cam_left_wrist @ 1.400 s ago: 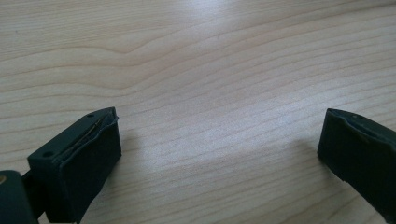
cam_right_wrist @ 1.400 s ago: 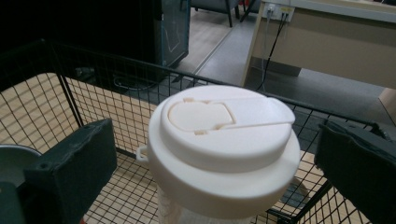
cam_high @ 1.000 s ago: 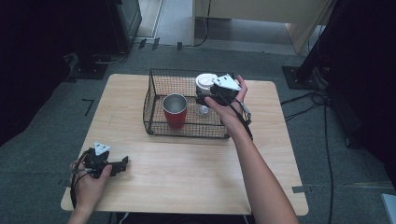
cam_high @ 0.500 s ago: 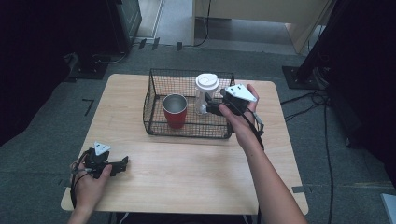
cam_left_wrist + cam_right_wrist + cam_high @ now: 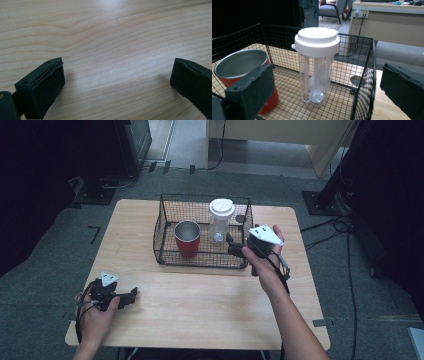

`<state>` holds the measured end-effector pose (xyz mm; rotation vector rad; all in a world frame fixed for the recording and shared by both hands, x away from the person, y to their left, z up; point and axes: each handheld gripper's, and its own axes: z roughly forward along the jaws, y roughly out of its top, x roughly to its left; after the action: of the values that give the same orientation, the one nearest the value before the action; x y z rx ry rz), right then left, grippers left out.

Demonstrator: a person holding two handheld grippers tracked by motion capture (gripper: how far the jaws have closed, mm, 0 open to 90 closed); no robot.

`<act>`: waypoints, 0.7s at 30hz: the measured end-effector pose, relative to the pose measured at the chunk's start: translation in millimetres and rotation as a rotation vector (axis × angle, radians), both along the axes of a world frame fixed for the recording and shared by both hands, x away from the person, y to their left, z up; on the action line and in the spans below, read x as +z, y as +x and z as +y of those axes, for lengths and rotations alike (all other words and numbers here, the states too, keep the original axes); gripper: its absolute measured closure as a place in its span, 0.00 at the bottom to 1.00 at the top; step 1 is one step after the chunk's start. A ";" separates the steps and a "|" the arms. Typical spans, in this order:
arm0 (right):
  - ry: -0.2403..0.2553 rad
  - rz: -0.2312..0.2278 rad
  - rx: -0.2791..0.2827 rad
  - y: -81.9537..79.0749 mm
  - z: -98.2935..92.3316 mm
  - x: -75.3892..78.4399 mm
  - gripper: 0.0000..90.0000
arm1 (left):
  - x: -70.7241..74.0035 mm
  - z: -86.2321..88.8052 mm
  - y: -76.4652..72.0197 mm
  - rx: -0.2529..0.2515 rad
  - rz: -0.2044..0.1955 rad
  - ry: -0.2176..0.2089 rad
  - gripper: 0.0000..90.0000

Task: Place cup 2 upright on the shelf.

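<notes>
A clear plastic tumbler with a white lid (image 5: 317,67) stood upright in the black wire basket (image 5: 165,220) beside a red metal-lined cup (image 5: 187,238), partly hidden by mesh. The right gripper (image 5: 239,248) hovered at the basket's corner, jaws spread and empty. The left gripper (image 5: 131,295) rested released on the light wooden table (image 5: 200,295).

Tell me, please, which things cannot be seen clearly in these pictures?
- Clear tumbler: the blurred contents inside cannot be identified in the right gripper view; too small in the high view.
- Red cup: its lower side is hidden by a black jaw of the right tongs.
- Wire basket: near wall cut off by the bottom edge.
- Left tongs: jaws cut off by the frame edges.
</notes>
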<state>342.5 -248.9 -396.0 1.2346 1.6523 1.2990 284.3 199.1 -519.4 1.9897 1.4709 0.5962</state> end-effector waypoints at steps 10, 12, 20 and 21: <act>0.014 -0.005 0.005 -17.9 -8.8 -6.2 0.00 | 0.0 0.0 0.0 0.000 0.000 0.000 0.00; 0.017 -0.004 0.001 -20.8 -11.6 -8.1 0.00 | 0.0 0.0 0.0 0.000 -0.001 0.000 0.00; 0.028 0.007 -0.015 -32.0 -28.6 -17.5 0.00 | 0.0 0.0 0.0 0.000 0.000 -0.001 0.00; 0.026 0.008 -0.018 -33.2 -31.1 -19.0 0.00 | 0.0 -0.1 0.0 0.000 0.000 -0.001 0.00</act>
<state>309.3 -280.1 -415.0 1.2695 1.6308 1.3097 284.3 199.1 -519.4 1.9888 1.4711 0.5959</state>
